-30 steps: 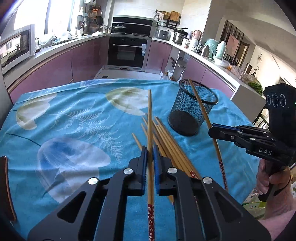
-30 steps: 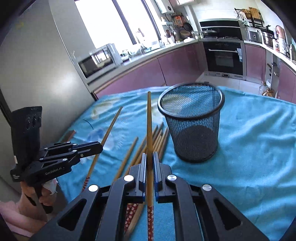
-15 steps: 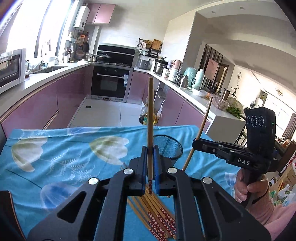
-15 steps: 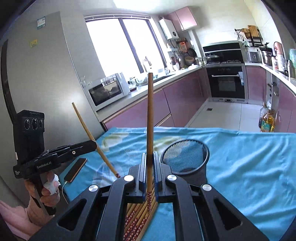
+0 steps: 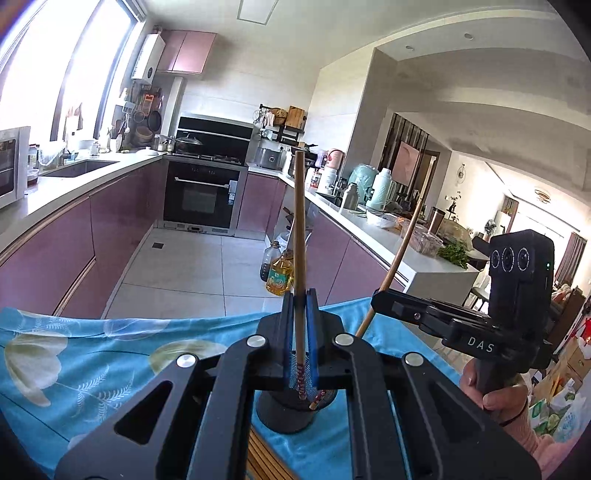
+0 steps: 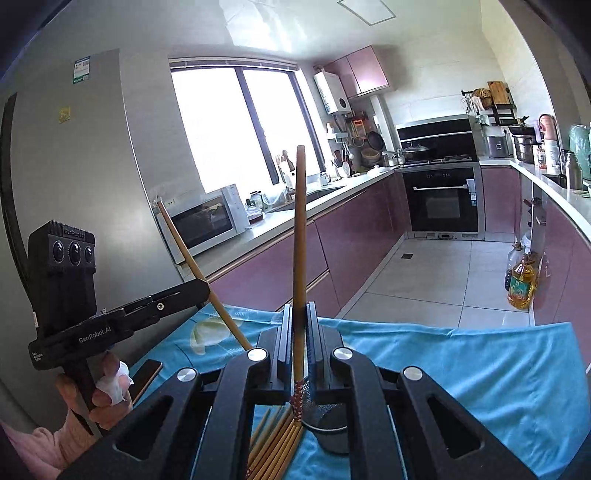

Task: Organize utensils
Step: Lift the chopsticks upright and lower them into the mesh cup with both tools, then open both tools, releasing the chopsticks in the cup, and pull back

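"DAS" lettering on right gripper [image 5: 384,301]

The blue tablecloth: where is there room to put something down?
Room: the flowered stretch of the blue tablecloth left of the mesh cup, and the plain stretch right of it. Crowded: beside the cup, where the loose chopsticks lie, and the corner with the phone.

We see a bright daylit kitchen: the window [image 6: 243,125] is blown out to white and glares off the ceiling [image 6: 280,26]. Fisheye bending curves the walls, corners go black (heavy vignette), yet focus stays sharp throughout, with soft shadows.
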A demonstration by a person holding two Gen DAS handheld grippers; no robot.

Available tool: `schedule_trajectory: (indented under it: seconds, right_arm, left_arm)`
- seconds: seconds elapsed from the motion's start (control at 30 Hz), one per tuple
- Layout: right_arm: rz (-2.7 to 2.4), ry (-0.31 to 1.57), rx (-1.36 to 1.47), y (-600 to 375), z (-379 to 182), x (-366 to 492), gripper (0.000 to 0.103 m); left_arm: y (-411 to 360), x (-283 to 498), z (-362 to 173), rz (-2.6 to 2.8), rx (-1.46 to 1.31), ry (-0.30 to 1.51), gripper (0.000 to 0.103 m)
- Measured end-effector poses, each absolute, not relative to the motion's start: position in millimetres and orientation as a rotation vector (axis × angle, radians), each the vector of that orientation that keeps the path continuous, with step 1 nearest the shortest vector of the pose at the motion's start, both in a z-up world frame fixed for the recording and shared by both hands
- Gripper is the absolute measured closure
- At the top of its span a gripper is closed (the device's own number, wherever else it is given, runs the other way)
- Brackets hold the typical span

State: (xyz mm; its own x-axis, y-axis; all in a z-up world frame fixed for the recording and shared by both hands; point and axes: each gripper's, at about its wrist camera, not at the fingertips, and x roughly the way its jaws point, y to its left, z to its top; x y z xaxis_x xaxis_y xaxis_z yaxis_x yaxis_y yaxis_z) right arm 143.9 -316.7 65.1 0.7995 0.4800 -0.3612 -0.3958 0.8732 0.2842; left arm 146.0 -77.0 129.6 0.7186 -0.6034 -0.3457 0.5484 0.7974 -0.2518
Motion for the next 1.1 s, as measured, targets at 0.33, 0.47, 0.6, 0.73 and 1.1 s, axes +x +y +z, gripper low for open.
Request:
schedule_trajectory:
  seconds: [0.33, 0.47, 0.6, 0.73, 1.1]
  right_arm:
    - [0.446, 0.589, 0.154, -310, 27, 176, 0.097]
    - [0.442, 0.677, 0.134, -304, 6, 185, 0.097]
    - [0.426, 0.735, 0.127, -301, -7, 197, 0.097]
    - [0.408, 0.749, 0.146, -302, -10, 203, 0.096]
    - [0.4, 0.714, 0.186, -305, -6, 194, 0.084]
  left_arm:
    - [-129, 180, 87, -0.649, -0.018, 0.593, 0.096]
    - [-140, 195, 61, -0.645, 0.005, 0.661, 0.096]
    - [-140, 205, 37, -0.647, 0.012, 0.676, 0.096]
    - [-132, 218, 23, -0.637, 0.01, 0.692, 0.095]
    - [-113, 218, 7, -0.588, -0.019, 0.673, 0.083]
